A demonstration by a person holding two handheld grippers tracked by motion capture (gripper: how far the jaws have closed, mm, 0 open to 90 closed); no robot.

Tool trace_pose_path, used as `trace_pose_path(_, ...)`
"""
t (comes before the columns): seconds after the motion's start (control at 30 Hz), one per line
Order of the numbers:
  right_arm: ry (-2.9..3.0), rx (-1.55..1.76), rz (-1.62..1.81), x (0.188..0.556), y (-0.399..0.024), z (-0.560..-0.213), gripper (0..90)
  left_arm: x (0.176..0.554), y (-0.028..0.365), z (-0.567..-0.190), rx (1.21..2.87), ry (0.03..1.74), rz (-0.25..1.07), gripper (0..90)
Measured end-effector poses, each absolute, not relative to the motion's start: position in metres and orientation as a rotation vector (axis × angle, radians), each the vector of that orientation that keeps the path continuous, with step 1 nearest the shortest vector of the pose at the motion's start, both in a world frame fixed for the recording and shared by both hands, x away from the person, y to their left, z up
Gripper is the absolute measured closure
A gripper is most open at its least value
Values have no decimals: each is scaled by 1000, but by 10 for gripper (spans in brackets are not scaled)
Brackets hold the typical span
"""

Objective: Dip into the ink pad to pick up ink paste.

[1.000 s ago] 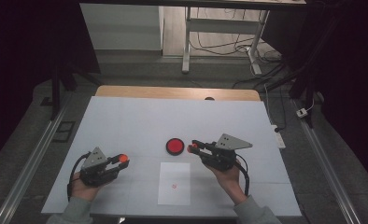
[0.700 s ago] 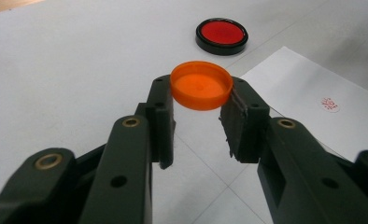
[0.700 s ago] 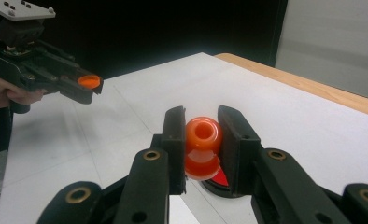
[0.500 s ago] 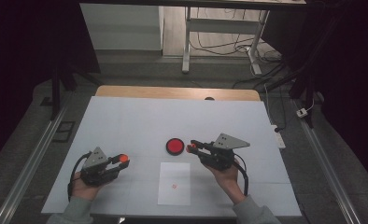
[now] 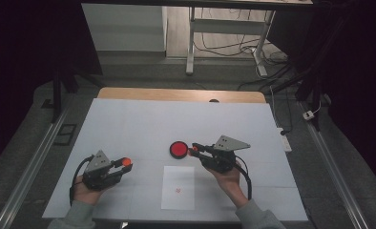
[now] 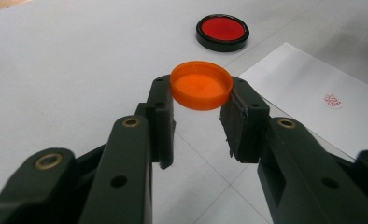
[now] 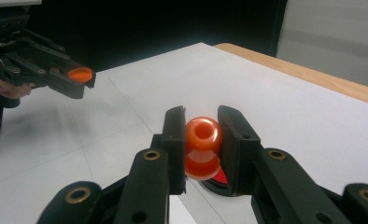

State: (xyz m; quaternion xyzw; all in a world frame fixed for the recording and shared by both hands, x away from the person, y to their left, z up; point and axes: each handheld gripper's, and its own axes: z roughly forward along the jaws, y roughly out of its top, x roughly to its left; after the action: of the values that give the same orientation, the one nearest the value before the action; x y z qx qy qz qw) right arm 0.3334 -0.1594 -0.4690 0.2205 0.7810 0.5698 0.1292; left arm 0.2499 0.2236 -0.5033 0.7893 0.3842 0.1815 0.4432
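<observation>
Here, at the near left of the table [image 5: 129, 119], a light, stiff orange cap [image 6: 201, 85] is being pinched by its rim in the left gripper [image 6: 198, 116]; right of centre, a glossy, probably slippery orange stamp [image 7: 202, 147] is being clamped across its body in the right gripper [image 7: 201, 140], above the red ink pad [image 5: 179, 150]. The red mark on the paper [image 6: 313, 93] is too small to be read.

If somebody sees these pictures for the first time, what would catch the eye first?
Probably the bright orange pieces against the white table: the left gripper clamps an orange cap at its rim, and the right gripper clamps an orange handle just above the red ink pad. Near the front edge lies a white paper bearing a small red stamp mark.
</observation>
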Motion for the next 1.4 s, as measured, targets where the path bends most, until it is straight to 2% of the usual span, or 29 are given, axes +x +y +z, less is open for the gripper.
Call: trace_pose_path(1.4, 2297, 679, 1628, 359, -133, -474, 719, 253, 223, -505, 1966, 958, 439, 648)
